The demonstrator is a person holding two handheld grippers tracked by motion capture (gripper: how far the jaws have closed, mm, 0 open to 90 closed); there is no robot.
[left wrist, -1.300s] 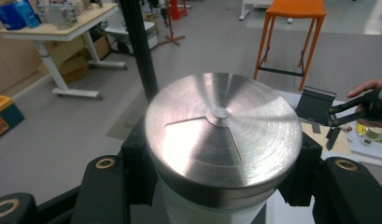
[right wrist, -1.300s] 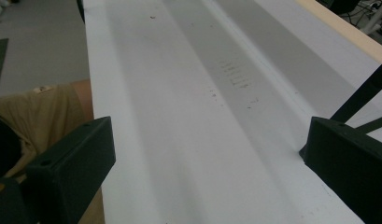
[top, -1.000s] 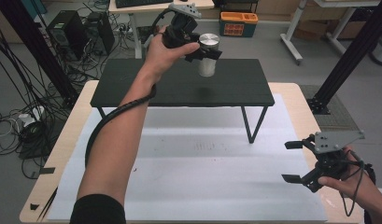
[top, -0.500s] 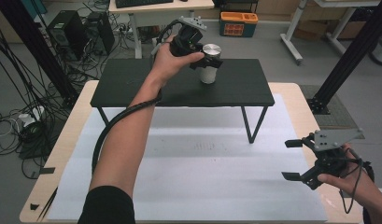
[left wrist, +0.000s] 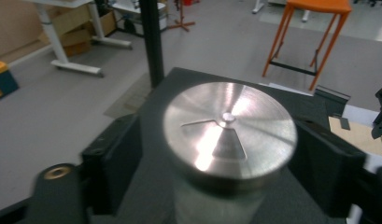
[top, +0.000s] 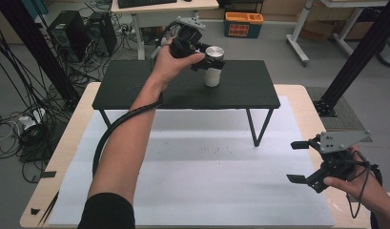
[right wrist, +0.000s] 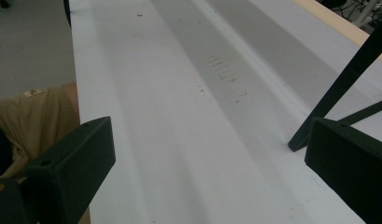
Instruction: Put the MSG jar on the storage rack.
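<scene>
My right hand-held gripper (top: 307,161) hangs low over the white paper sheet (top: 207,181) that covers the light wooden desk (top: 76,143), nearest to me, with its jaws spread wide and nothing between them. In the right gripper view the bare sheet runs away between the two black jaws, and a slanted black leg (right wrist: 340,84) of the small stand lies ahead on that gripper's right side.

Farther off, my left hand-held gripper (top: 208,58) reaches out over the low black stand (top: 135,88) with thin metal legs that sits on the desk. Its jaws have just been opening, and they now stand on either side of the frosted white cylindrical jar with a brushed silver metal lid (top: 213,67). In the left gripper view the round lid (left wrist: 229,128) sits right between the jaws, with a small gap showing beside each, so the pads are off it. The jar stands upright on the black stand's top, directly in front of this gripper.
</scene>
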